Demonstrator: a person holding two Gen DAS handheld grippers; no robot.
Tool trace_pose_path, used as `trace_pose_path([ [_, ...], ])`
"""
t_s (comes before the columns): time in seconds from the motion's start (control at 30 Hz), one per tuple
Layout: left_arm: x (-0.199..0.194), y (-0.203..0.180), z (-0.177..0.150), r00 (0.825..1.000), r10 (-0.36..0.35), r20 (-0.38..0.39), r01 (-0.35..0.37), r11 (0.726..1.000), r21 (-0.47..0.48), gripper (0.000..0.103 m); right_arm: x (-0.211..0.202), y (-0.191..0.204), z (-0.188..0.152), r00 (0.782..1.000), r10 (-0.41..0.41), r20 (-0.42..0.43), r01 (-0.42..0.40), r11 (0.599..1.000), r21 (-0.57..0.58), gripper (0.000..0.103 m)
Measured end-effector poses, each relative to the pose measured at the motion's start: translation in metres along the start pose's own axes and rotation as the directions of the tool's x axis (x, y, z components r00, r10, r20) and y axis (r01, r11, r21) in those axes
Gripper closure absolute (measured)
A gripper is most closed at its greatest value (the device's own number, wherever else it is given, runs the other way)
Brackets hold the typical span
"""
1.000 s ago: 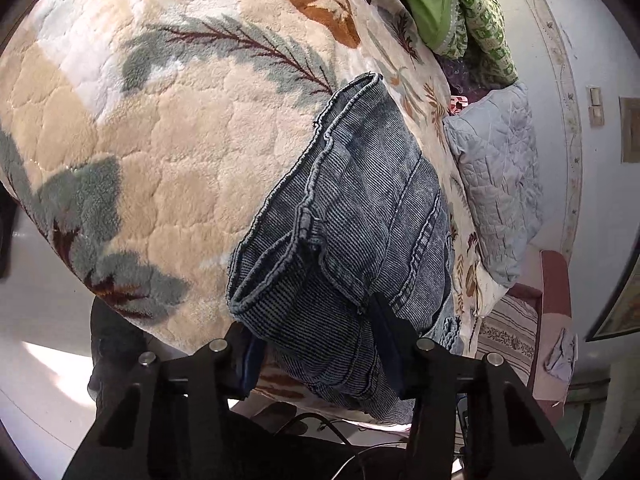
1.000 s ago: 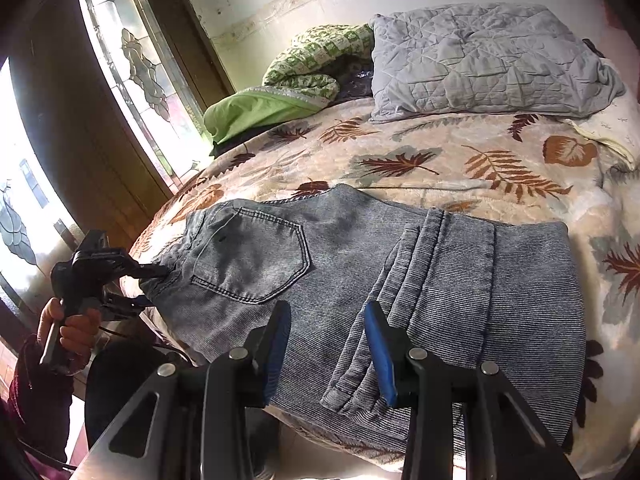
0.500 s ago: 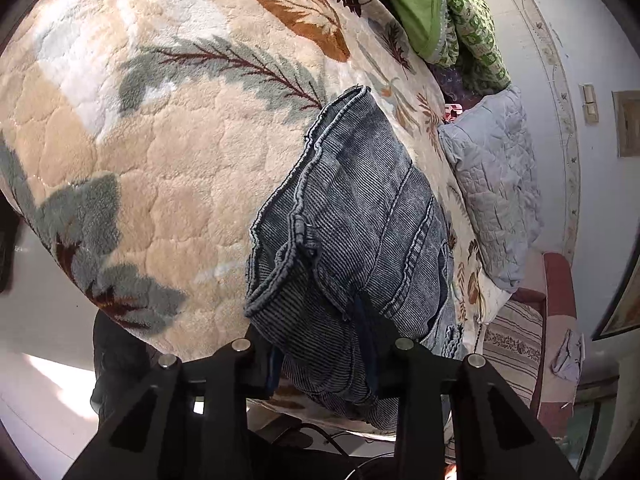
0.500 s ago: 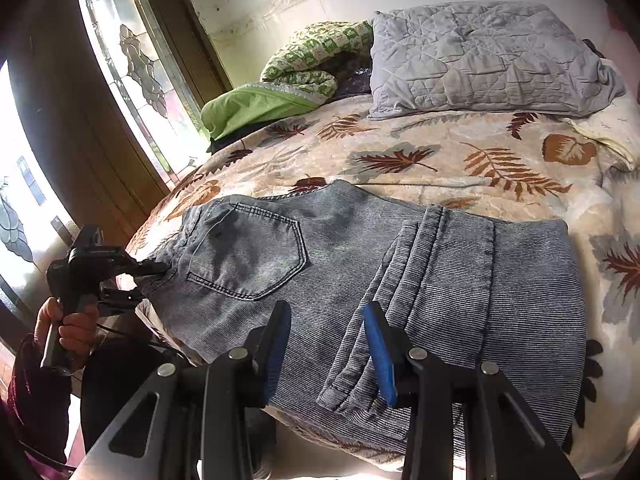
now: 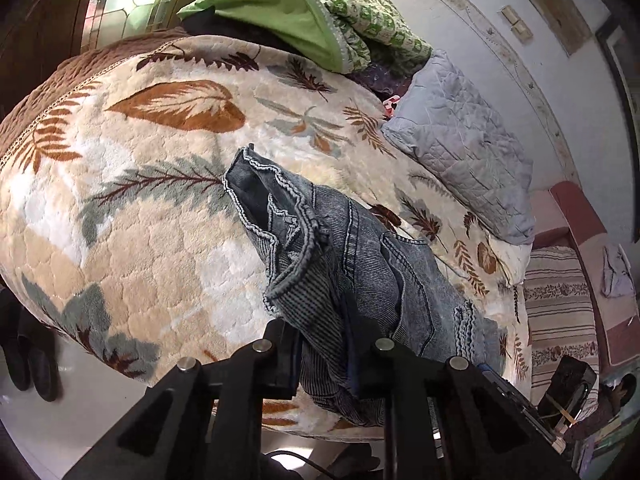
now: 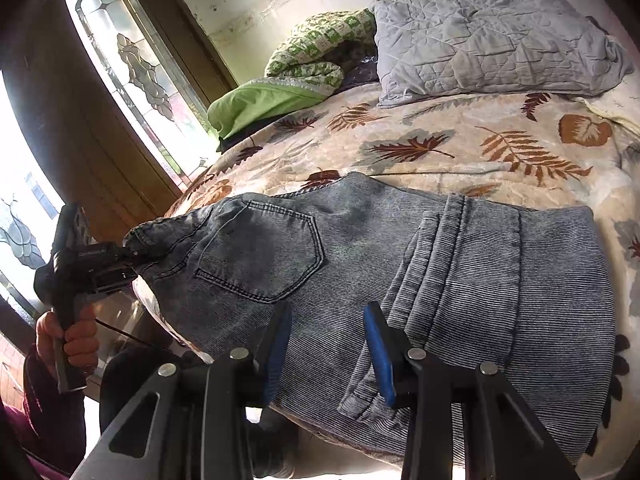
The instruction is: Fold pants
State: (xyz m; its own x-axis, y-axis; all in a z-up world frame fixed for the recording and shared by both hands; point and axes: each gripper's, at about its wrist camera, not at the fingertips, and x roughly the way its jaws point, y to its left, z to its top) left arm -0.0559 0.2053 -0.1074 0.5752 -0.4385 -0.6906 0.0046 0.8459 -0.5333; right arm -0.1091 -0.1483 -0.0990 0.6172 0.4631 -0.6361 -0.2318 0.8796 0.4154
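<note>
Grey-blue denim pants [image 6: 460, 264] lie folded across the front of a leaf-patterned bed, back pocket up, the hem end folded over on the right. My left gripper [image 5: 324, 344] is shut on the waistband end of the pants [image 5: 320, 280] and lifts it off the blanket. It also shows in the right wrist view [image 6: 132, 258], at the left end of the pants. My right gripper [image 6: 326, 350] is open, with its blue-padded fingers [image 6: 378, 348] just above the near edge of the pants, holding nothing.
A leaf-patterned blanket [image 6: 460, 148] covers the bed. A grey quilted pillow [image 6: 488, 32] and a green-and-white heap of bedding [image 6: 304, 64] lie at the head. A stained-glass door [image 6: 132, 64] stands left. A striped couch [image 5: 560, 312] is beyond the bed.
My left gripper has closed tighter on the waistband, lifted it and swung round so the head of the bed shows. The right gripper has stayed open over the near edge.
</note>
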Motion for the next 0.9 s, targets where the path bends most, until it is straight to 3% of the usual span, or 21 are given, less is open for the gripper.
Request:
trace_pose_path([
  [0.13,-0.007,-0.013,0.003,1.000,-0.003,0.014,0.002,0.999,0.035,0.085,0.030,0.010,0.013,0.998,0.043,-0.046,-0.041,0.999,0.036,0.075],
  [0.23,-0.010,-0.016,0.003,1.000,-0.004,0.015,0.004,0.999,0.042,0.085,0.059,0.013,0.019,0.995,0.045,-0.088,-0.038,0.996,0.078,0.076],
  [0.33,-0.014,-0.021,0.004,1.000,-0.007,0.016,0.006,0.999,0.052,0.086,0.094,0.014,0.013,0.983,0.012,-0.183,0.001,0.998,0.070,0.076],
  [0.43,-0.019,-0.033,0.003,1.000,0.002,0.027,-0.004,0.997,0.080,0.086,0.091,0.018,0.011,0.988,0.001,-0.157,0.003,1.000,0.025,0.076],
  [0.67,-0.037,-0.080,-0.001,0.998,-0.013,0.061,0.001,0.982,0.191,0.086,0.071,-0.006,0.016,0.988,0.122,-0.090,-0.107,0.982,0.157,0.077],
  [0.9,-0.041,-0.157,-0.014,0.996,-0.058,0.065,0.029,0.924,0.382,0.090,0.035,0.006,0.030,0.958,0.281,0.052,-0.285,0.948,0.139,0.077],
])
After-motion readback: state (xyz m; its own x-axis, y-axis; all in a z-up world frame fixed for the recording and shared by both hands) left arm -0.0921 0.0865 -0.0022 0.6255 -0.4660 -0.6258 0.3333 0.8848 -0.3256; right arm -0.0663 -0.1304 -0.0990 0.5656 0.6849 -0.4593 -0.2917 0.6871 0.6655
